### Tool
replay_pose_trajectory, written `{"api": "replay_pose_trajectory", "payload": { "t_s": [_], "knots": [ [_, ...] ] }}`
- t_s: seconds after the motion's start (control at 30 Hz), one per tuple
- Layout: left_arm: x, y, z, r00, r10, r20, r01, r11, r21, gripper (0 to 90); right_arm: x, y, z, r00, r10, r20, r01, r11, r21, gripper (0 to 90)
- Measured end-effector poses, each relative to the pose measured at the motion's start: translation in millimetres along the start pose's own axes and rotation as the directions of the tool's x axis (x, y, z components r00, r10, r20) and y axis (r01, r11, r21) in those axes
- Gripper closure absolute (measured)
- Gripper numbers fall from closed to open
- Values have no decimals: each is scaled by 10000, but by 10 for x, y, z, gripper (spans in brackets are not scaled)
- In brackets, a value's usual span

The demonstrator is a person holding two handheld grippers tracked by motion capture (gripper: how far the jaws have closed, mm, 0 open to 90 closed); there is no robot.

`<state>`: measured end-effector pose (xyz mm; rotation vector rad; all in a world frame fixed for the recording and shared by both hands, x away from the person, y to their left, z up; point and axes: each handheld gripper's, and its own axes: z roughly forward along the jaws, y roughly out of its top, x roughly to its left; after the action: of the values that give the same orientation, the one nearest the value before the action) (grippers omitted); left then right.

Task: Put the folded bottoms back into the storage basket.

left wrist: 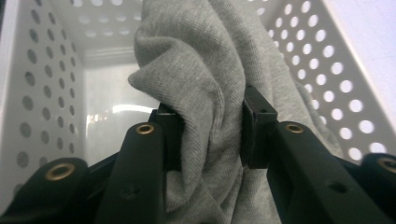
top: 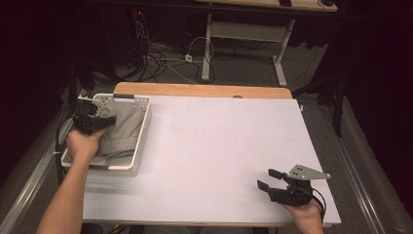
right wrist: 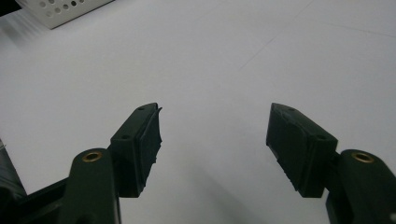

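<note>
A grey knitted cloth (top: 124, 129) lies bunched in a white perforated basket (top: 141, 139) at the table's left edge. My left gripper (top: 104, 119) reaches into the basket from its left side. In the left gripper view its pads (left wrist: 254, 126) pinch a raised fold of the cloth (left wrist: 210, 70), with the basket's holed walls (left wrist: 46, 93) on both sides. My right gripper (top: 266, 178) rests low over the white tabletop (top: 219, 136) near the front right corner. Its jaws stand wide apart, and in the right gripper view (right wrist: 215, 121) there is nothing between them.
A corner of the basket (right wrist: 60, 11) shows far off in the right gripper view. A wooden strip (top: 204, 90) runs along the table's far edge. Beyond it are floor cables (top: 165, 61) and a desk's white legs (top: 280, 63).
</note>
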<state>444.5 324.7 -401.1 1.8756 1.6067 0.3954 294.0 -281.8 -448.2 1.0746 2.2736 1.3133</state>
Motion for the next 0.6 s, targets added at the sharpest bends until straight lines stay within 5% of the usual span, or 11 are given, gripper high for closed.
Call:
{"api": "replay_pose_trajectory", "payload": {
  "t_s": [0.6],
  "knots": [
    [14, -49, 114, 9997, -94, -237, 103, 9991, 399, 576, 4, -3, 1, 10000, -15, -23, 15, 10000, 38, 357]
  ]
}}
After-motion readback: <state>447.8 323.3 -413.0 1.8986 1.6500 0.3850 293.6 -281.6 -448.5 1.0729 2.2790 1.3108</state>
